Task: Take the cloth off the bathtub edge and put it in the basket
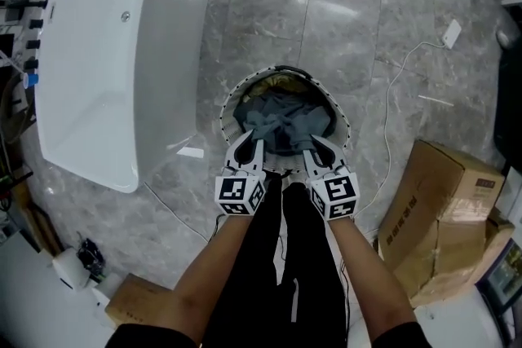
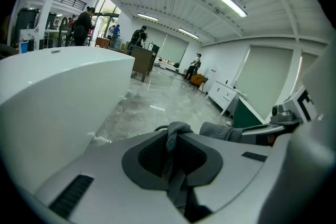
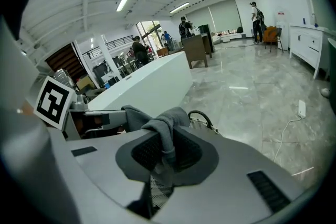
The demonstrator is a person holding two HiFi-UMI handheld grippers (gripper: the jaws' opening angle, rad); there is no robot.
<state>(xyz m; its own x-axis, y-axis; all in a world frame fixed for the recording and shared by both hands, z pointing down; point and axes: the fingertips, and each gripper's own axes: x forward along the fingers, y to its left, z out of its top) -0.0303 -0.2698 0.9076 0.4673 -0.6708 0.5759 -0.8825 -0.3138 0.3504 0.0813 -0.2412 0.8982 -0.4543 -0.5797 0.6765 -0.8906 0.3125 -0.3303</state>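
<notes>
From above, the left gripper (image 1: 247, 144) and the right gripper (image 1: 320, 147) sit side by side over the near rim of a round basket (image 1: 229, 112), which stands on the grey marble floor (image 1: 359, 12) just in front of the person's legs (image 1: 285, 257). The grey cloth (image 1: 281, 120) is bunched in the basket's mouth and fills most of the opening, with each gripper holding a near corner of it (how far down it sits I cannot tell). The white bathtub (image 1: 106, 53) stands just to the left of the basket, with none of the cloth on its edge, and a cardboard box (image 1: 444, 208) lies to the right. In the left gripper view the jaws are pinched together on a thin fold of the cloth that rises between the dark pads (image 2: 152, 157). The tub's curved wall fills the left side, and the other gripper shows at the right with its own bit of cloth. In the right gripper view the jaws are likewise clamped on a fold draped over the pads. The basket's rim and black handle (image 3: 202, 117) lie just beyond, and a white cable (image 3: 286, 126) trails across the floor to the right.
</notes>
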